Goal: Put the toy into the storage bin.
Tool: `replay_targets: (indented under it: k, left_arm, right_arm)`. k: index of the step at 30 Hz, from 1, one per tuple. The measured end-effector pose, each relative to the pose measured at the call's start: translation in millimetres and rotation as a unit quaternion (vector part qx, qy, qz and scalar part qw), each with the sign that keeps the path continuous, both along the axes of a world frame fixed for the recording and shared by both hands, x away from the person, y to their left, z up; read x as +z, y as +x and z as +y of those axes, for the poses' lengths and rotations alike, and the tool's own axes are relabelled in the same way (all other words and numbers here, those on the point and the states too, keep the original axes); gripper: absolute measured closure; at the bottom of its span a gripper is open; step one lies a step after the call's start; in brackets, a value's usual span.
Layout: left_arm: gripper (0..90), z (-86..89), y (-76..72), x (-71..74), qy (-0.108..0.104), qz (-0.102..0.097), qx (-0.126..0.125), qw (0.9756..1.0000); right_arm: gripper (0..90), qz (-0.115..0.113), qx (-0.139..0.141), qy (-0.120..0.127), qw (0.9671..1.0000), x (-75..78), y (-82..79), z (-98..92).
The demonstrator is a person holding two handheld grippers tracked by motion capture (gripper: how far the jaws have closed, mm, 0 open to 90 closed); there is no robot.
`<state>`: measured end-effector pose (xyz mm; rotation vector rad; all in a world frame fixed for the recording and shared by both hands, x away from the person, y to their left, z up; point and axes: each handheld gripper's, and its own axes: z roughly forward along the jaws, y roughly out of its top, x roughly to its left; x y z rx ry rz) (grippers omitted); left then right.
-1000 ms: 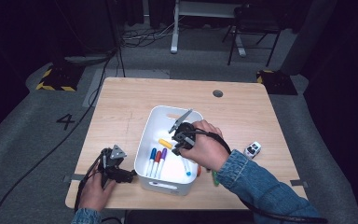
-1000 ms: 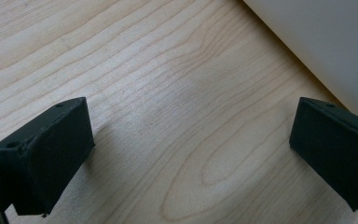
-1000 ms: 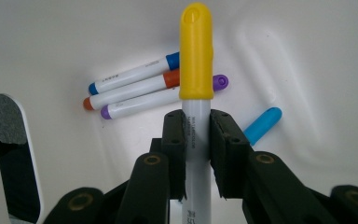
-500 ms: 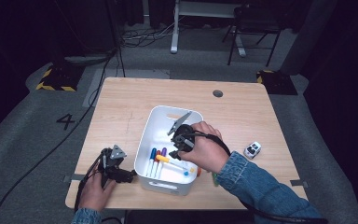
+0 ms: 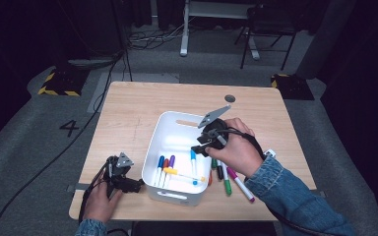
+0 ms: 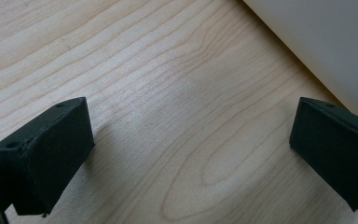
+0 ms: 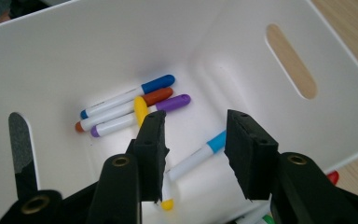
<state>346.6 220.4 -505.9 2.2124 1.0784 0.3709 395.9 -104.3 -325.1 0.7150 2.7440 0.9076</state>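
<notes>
A white bin (image 5: 174, 117) stands mid-table. On its floor lie blue (image 5: 160, 163), orange and purple (image 5: 171, 161) markers side by side, with a yellow marker (image 5: 177, 172) across them and a light-blue one (image 5: 193, 158). My right gripper (image 5: 201, 147) hovers over the bin's right side. Its jaws have just opened from shut, then narrowed a little, and nothing is between them (image 7: 193, 149). Below them I see the yellow marker (image 7: 140, 109) and the light-blue marker (image 7: 200, 154). My left gripper (image 5: 137, 184) rests on the table left of the bin, jaws wide open (image 6: 191, 154) over bare wood.
Several more markers, among them a green (image 5: 225, 183) and a magenta one (image 5: 240, 184), lie on the table just right of the bin. A small white object (image 5: 269, 153) sits by the sleeve. The bin wall (image 6: 326, 42) is close to the left gripper. The table's front edge is near.
The right gripper has let go of the yellow marker, which now lies in the bin. The gripper has risen and drawn back to the right. The left gripper has stayed put.
</notes>
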Motion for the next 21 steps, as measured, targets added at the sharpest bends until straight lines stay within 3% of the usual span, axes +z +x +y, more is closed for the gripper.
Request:
replay_targets:
  k: [3,4,9,11,15,21]
  left_arm:
    - [0.0,0.0,0.0,0.0,0.000,0.000,0.000,1.0000]
    - [0.0,0.0,0.0,0.1,0.000,0.001,0.000,1.0000]
    - [0.0,0.1,0.0,0.1,0.000,0.001,-0.001,1.0000]
    - [0.0,0.0,0.0,0.0,0.000,0.000,0.000,1.0000]
    - [0.0,0.2,0.0,0.3,0.001,0.000,0.000,1.0000]
    - [0.0,-0.1,-0.9,0.3,0.001,0.001,0.003,1.0000]
  right_arm:
    - [59.4,0.002,-0.011,0.007,0.9999,1.7,2.6,-6.8]
    - [59.9,-0.008,-0.014,0.013,0.9998,3.0,7.4,-14.6]
    - [61.1,-0.002,-0.037,0.017,0.9992,6.9,11.9,-28.8]
    - [61.5,-0.009,-0.034,0.017,0.9992,7.0,13.9,-32.0]
    - [61.8,-0.006,-0.063,0.023,0.9977,9.3,20.3,-51.4]
    - [62.0,-0.003,-0.083,0.020,0.9963,2.2,31.4,-68.5]
